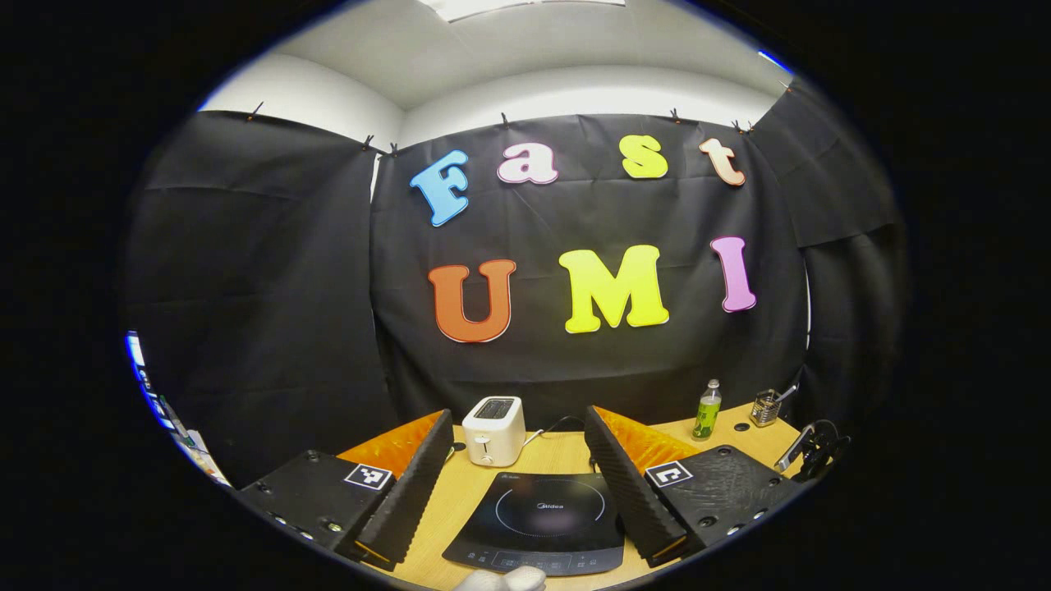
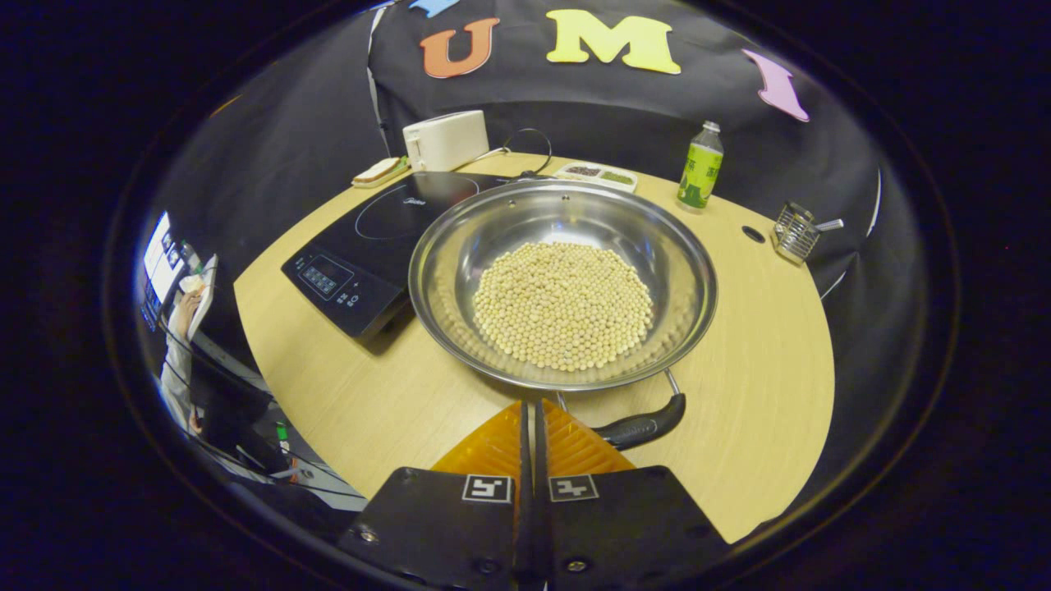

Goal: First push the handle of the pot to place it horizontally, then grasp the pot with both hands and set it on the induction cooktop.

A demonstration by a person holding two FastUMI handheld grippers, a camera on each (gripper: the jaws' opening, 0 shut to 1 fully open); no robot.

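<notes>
The steel pot [image 2: 484, 226] sits on the wooden table, its left rim over the edge of the black induction cooktop [image 2: 369, 242]. Pale beans [image 2: 562, 304] cover its bottom. Its black handle [image 2: 644, 425] lies at the near rim, slanting up to the right. My right gripper [image 2: 530, 406] is shut with nothing between its fingers, tips just short of the pot's near rim and at the left end of the handle. My left gripper [image 1: 519, 413] hangs open above the table, and the cooktop [image 1: 542, 513] lies between its fingers.
A white toaster [image 2: 446, 139], a slice of bread [image 2: 378, 171] and a small food tray [image 2: 593, 174] stand behind the cooktop. A green bottle [image 2: 700, 168] and a wire utensil holder [image 2: 795, 232] are at the far right. A person's sleeve [image 2: 176, 361] is beyond the table's left edge.
</notes>
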